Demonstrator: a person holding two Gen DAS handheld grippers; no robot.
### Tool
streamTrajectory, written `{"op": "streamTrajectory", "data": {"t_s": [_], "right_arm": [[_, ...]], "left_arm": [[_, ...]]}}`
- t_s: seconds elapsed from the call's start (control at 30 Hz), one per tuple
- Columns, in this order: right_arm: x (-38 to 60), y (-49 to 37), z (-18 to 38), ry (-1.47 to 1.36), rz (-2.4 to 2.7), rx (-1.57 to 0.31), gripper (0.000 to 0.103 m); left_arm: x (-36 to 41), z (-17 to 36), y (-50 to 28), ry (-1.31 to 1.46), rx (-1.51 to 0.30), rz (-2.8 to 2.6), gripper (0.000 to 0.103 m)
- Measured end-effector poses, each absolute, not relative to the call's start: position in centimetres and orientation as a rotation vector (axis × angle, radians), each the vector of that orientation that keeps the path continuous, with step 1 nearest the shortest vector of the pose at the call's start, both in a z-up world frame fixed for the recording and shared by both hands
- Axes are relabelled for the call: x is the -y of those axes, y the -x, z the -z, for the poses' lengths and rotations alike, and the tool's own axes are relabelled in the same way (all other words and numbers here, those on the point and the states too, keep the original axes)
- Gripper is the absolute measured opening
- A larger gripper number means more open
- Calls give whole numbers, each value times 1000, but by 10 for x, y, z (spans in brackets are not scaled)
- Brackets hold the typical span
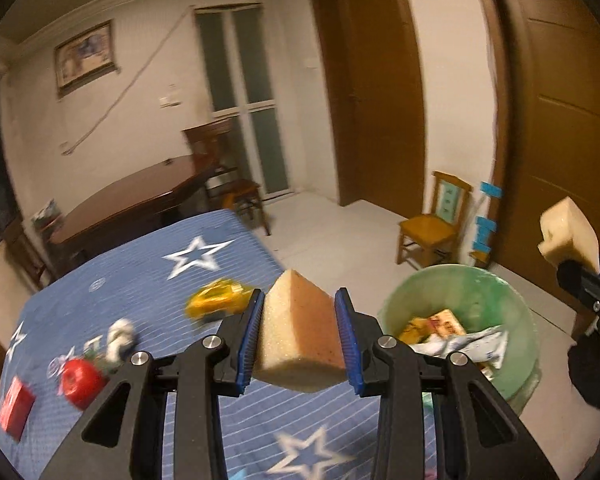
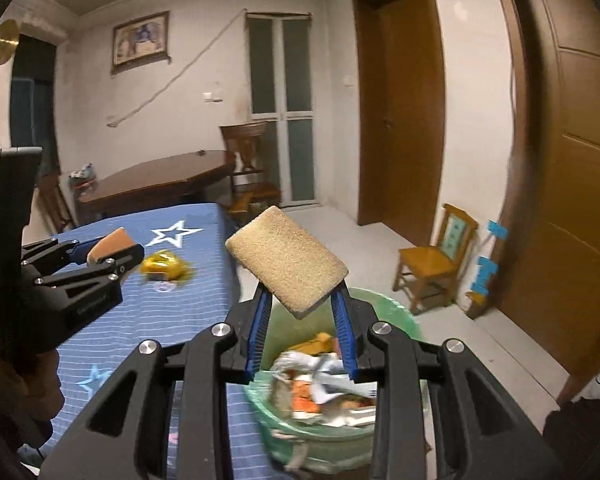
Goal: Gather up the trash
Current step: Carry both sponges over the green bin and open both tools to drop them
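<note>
My left gripper [image 1: 300,312] is shut on a tan sponge wedge [image 1: 300,340], held above the blue star cloth [image 1: 148,280] near its right edge. My right gripper [image 2: 302,300] is shut on a flat tan sponge [image 2: 286,258], held above the green bin [image 2: 384,308]. The bin [image 1: 460,292] holds wrappers and paper and stands beside the table. The right gripper with its sponge [image 1: 568,236] shows at the right of the left wrist view. The left gripper [image 2: 100,256] shows at the left of the right wrist view.
On the cloth lie a yellow wrapper [image 1: 216,300], a red apple [image 1: 82,378], a red box [image 1: 16,408] and a white and green item [image 1: 118,340]. A small yellow chair [image 2: 436,260] stands by the brown doors [image 2: 404,100]. A dark wooden table [image 2: 156,184] is behind.
</note>
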State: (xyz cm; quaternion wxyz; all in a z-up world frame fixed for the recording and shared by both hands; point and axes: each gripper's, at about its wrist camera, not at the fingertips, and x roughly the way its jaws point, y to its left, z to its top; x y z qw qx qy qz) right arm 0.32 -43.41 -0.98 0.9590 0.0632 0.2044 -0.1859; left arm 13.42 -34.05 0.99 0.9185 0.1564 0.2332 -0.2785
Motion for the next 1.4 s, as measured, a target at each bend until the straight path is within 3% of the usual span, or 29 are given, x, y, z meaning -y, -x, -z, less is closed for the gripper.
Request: {"op": "streamTrajectory", "data": {"t_s": [0.57,0.93,1.4], "right_arm": [[492,12,31,-207,486,-493,29],[510,1,33,-250,461,-569,29],[519,-11,41,-294,457,-623,29]], "left_arm": [[452,29,-136,-445,-504,718,38],[457,32,-182,-315,-701,1074,38],[466,39,-200,-287,-736,1119,39]]}}
